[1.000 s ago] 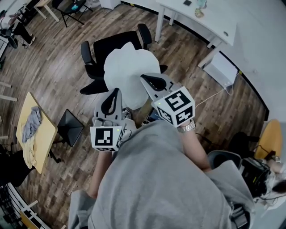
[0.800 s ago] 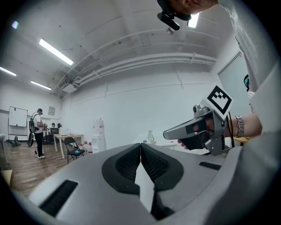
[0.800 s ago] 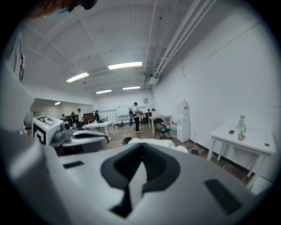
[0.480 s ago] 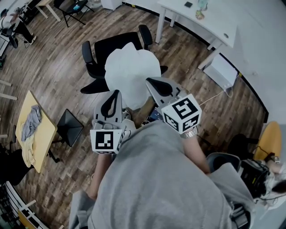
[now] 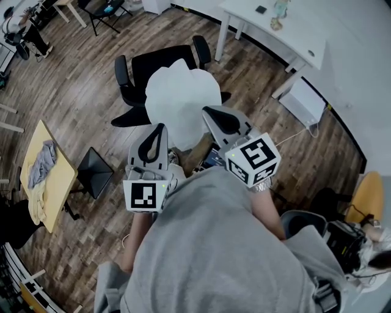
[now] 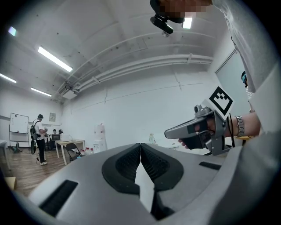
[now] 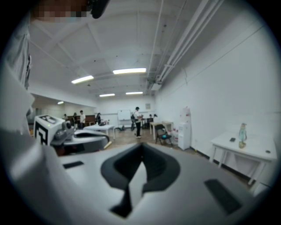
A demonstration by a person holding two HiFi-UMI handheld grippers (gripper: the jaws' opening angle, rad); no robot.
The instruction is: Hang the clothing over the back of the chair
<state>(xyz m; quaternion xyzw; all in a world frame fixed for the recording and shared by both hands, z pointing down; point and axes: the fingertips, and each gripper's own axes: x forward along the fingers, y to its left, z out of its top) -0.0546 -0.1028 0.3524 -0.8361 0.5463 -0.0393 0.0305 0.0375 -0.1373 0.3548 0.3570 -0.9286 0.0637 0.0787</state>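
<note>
My left gripper and right gripper each have their jaws pinched tight on the white clothing. I hold them apart so it hangs spread ahead of the jaws, over the chair, ready to drape.

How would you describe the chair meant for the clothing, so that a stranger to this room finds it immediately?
On the wooden floor, left of the long white table, stands a black office chair. The white clothing covers part of it in the head view. Unlike the other black chair at the top edge, it has two curved armrests.
</note>
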